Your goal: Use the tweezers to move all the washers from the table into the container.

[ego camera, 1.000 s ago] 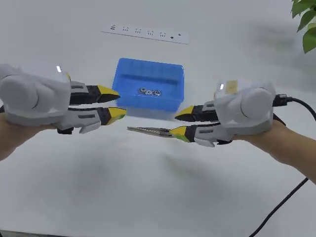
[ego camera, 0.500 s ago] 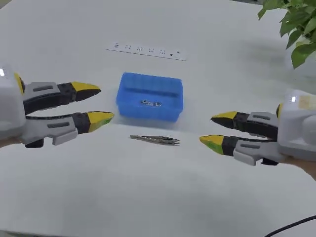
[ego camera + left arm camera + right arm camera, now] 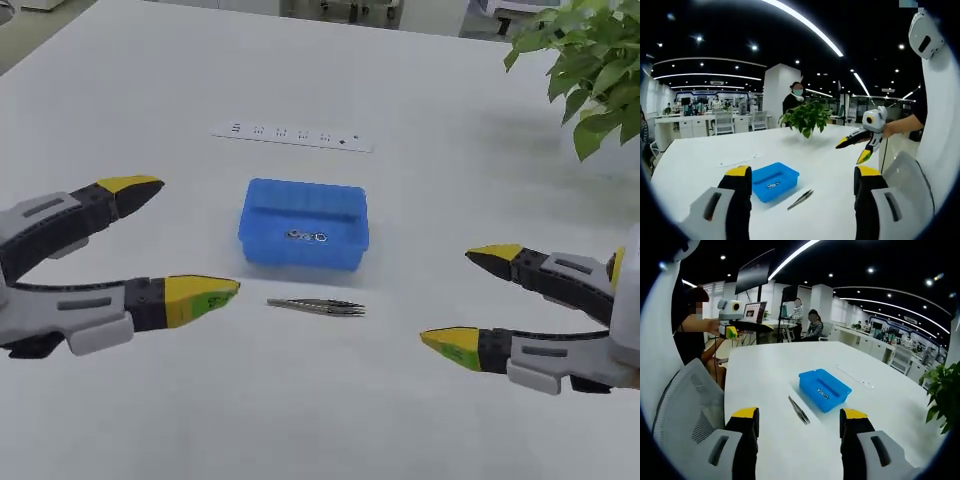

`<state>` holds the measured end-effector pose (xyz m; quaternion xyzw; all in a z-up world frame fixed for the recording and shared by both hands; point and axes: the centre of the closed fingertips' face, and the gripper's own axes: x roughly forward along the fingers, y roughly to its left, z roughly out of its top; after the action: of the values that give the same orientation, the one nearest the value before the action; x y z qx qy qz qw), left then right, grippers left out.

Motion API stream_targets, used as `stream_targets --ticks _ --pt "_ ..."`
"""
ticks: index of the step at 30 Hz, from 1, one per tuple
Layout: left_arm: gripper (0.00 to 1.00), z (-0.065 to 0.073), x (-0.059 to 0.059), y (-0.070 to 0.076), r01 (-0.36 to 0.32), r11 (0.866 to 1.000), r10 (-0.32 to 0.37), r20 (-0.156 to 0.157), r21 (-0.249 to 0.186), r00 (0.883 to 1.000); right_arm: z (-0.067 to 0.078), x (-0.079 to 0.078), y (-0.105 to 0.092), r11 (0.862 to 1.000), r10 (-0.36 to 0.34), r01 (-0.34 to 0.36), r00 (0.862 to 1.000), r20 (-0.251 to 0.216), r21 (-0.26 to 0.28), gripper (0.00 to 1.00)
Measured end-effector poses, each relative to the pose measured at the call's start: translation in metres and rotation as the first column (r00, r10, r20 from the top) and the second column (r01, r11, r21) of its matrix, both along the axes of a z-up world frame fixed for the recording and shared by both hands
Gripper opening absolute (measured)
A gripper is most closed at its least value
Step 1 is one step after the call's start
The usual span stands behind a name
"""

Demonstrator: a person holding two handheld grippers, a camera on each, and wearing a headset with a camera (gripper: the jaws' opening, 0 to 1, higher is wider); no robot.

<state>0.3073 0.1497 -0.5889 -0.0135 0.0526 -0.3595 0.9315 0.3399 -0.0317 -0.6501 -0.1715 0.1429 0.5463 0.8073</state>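
A blue container (image 3: 304,224) sits mid-table with several washers (image 3: 306,236) inside; it also shows in the left gripper view (image 3: 774,180) and the right gripper view (image 3: 824,388). The metal tweezers (image 3: 316,306) lie flat on the table just in front of it, free of both grippers (image 3: 800,199) (image 3: 799,410). My left gripper (image 3: 178,238) hovers open at the left, raised well off the table. My right gripper (image 3: 472,298) hovers open at the right, apart from the tweezers. Both hold nothing.
A white power strip (image 3: 291,136) lies behind the container. A green plant (image 3: 585,70) stands at the far right corner. People sit and stand at desks beyond the table (image 3: 810,324).
My right gripper has let go of the tweezers, which now lie on the table. Both grippers have drawn back toward me and apart, jaws wider open.
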Motion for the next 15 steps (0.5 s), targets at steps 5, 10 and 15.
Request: stream_targets --ticks 5,10,15 --pt "0.99 0.003 -0.003 -0.007 0.018 1.000 -0.018 -0.017 -0.007 1.000 0.010 -0.008 0.008 1.000 0.013 -0.013 1.000 0.000 0.027 0.73" --pt "1.00 0.010 -0.003 -0.002 -0.021 1.000 0.021 0.000 -0.008 1.000 0.010 -0.011 0.008 1.000 0.009 -0.009 1.000 -0.021 0.025 0.79" --pt "1.00 0.016 -0.006 0.005 -0.056 0.998 0.056 0.008 -0.016 0.998 0.014 -0.010 0.006 0.998 -0.021 0.023 0.999 -0.030 0.054 0.86"
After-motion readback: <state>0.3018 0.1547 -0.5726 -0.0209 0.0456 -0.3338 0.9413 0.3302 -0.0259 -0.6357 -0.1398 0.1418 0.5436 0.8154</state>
